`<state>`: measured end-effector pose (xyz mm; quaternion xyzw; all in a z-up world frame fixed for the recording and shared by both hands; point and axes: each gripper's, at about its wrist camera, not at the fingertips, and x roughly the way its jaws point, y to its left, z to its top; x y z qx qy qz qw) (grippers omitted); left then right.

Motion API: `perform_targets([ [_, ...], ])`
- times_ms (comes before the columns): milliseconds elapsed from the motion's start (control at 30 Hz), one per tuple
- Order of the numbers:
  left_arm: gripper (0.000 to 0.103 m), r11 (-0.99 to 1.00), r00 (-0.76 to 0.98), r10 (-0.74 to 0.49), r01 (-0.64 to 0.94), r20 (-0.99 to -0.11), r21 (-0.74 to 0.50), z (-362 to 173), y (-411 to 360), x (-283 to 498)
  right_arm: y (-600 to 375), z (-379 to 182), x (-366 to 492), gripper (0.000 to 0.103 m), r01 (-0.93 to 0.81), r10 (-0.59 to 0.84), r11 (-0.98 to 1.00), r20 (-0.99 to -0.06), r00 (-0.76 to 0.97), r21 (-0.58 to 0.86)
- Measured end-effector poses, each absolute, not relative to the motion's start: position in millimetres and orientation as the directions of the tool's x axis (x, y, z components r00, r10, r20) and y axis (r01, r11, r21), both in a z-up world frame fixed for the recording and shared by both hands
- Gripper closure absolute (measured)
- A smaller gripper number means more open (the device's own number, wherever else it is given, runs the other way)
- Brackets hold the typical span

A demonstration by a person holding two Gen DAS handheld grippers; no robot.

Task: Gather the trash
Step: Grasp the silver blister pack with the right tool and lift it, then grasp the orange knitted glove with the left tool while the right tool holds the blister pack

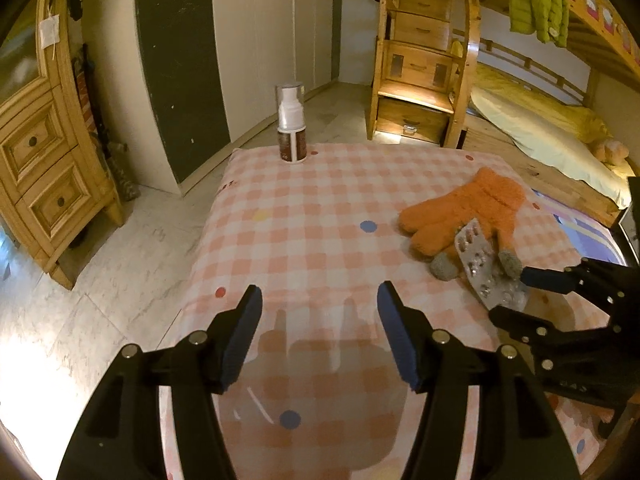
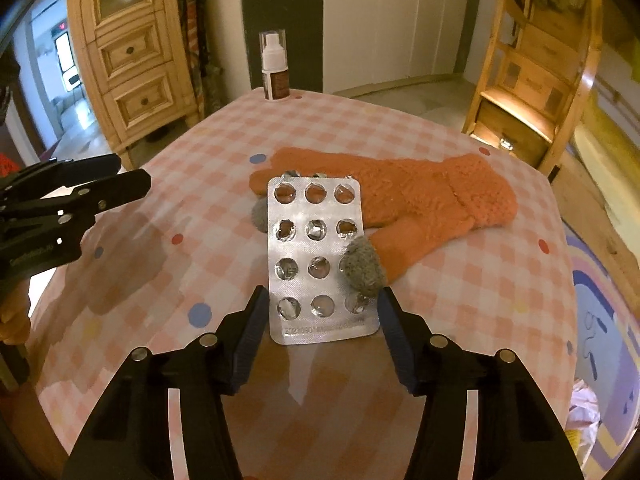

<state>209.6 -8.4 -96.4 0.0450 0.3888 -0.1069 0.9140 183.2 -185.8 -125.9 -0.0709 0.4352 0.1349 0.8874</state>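
An empty silver blister pack [image 2: 316, 248] lies on the pink checked tablecloth [image 2: 160, 248], its far end resting on an orange fuzzy glove [image 2: 420, 200] with grey fingertips. My right gripper [image 2: 322, 294] straddles the pack's near end, one pad close to each long edge; I see no pad pressing on it. The left wrist view shows the same pack [image 1: 480, 264], the glove [image 1: 472, 204] and the right gripper [image 1: 509, 295] at the right. My left gripper [image 1: 320, 292] stands open over bare cloth with nothing between its fingers, to the left of the pack; the right wrist view shows this left gripper [image 2: 134, 174] at its left edge.
A white pump bottle [image 1: 291, 128] stands upright at the table's far edge. On the floor beyond are a wooden cabinet [image 1: 40, 160] to the left and wooden bunk-bed steps [image 1: 420, 80] to the right. A coloured rug [image 2: 600, 300] and a crumpled pale bag [image 2: 584, 412] lie right of the table.
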Motion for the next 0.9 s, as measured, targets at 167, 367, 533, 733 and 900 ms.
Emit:
perform_targets([
  [167, 0.045, 0.98, 0.68, -0.14, 0.201, -0.719, -0.001, -97.2, -1.9, 213.4, -189.1, -100.9, 165.8, 0.048, -0.357, 0.322, 0.928, -0.71, 0.626, 0.107],
  [367, 0.04, 0.977, 0.674, -0.146, 0.213, -0.724, 0.002, -100.5, -11.8, 218.0, -206.4, -74.1, 156.1, 0.048, -0.265, 0.251, 0.962, -0.606, 0.755, 0.068],
  [533, 0.036, 0.962, 0.674, -0.175, 0.271, -0.718, 0.02, -102.0, -39.2, 222.7, -239.5, -75.6, 169.9, 0.047, -0.052, 0.043, 0.999, -0.619, 0.784, 0.004],
  [733, 0.036, 0.932, 0.668, -0.249, 0.362, -0.701, 0.013, -99.8, -74.5, 228.7, -269.0, -92.1, 183.9, 0.047, 0.097, -0.065, 0.995, -0.701, 0.71, 0.005],
  [900, 0.039, 0.879, 0.633, -0.323, 0.477, -0.703, 0.026, -101.7, -109.1, 236.6, -278.3, -91.9, 181.0, 0.047, 0.145, -0.085, 0.989, -0.696, 0.713, 0.027],
])
